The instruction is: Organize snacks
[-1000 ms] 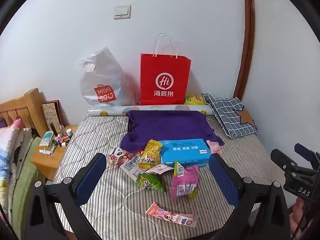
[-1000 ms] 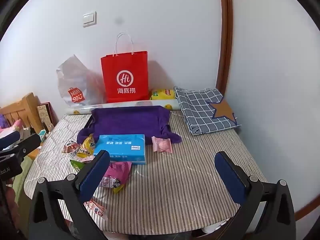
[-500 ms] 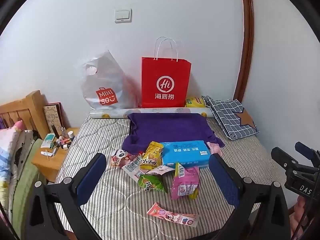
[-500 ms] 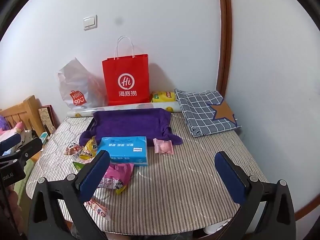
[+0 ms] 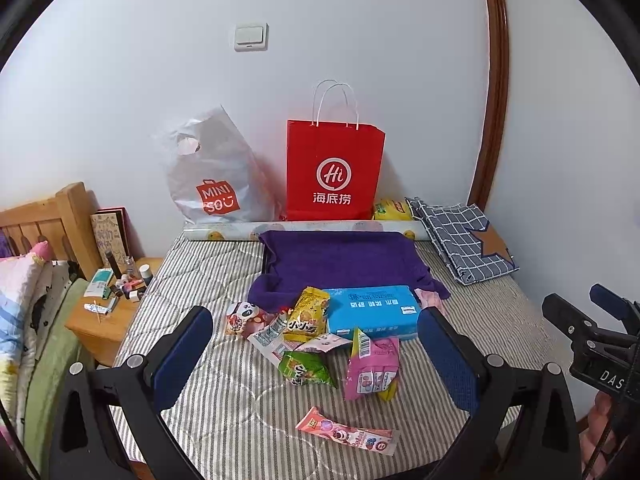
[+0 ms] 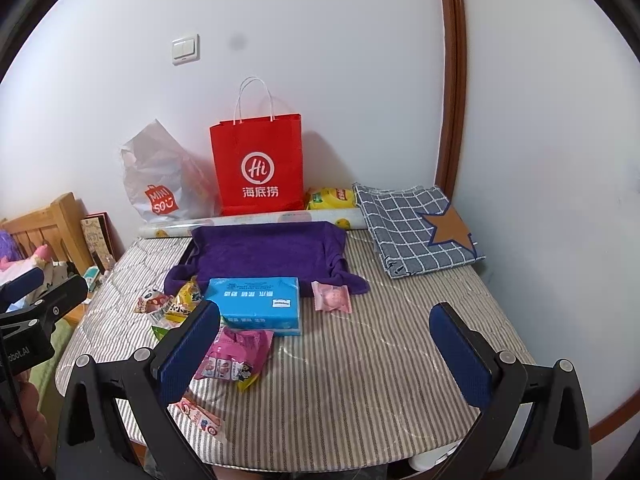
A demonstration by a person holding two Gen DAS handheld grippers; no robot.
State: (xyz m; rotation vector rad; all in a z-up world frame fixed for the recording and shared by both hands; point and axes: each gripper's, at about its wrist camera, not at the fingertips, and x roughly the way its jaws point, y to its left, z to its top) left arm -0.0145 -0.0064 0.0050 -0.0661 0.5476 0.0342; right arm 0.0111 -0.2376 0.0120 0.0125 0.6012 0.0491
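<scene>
Small bedroom, white walls; striped bed (image 5: 208, 280) against the wall, red bag (image 5: 334, 170) and grey bag (image 5: 214, 172) upright at the far edge. Purple towel (image 5: 340, 260) spread mid-bed, blue box (image 5: 372, 312) just in front, long axis left to right across the bed.

Snacks loose, none gathered: panda pack (image 5: 240, 316), yellow pack (image 5: 306, 314) leaning on the box's left end, green pack (image 5: 304, 368), pink pack (image 5: 372, 368) (barcode end pointing away, toward the box), long pink strip (image 5: 348, 434) nearest the edge, lying left to right. Pink candy (image 6: 331, 296) apart, right of the box.

Left hand-held gripper (image 5: 316, 360) released, empty, hovering over the cluster. Right hand-held gripper (image 6: 326, 354) likewise released and empty, over bare bed.

Task judged unstarted; every snack left to sort.
</scene>
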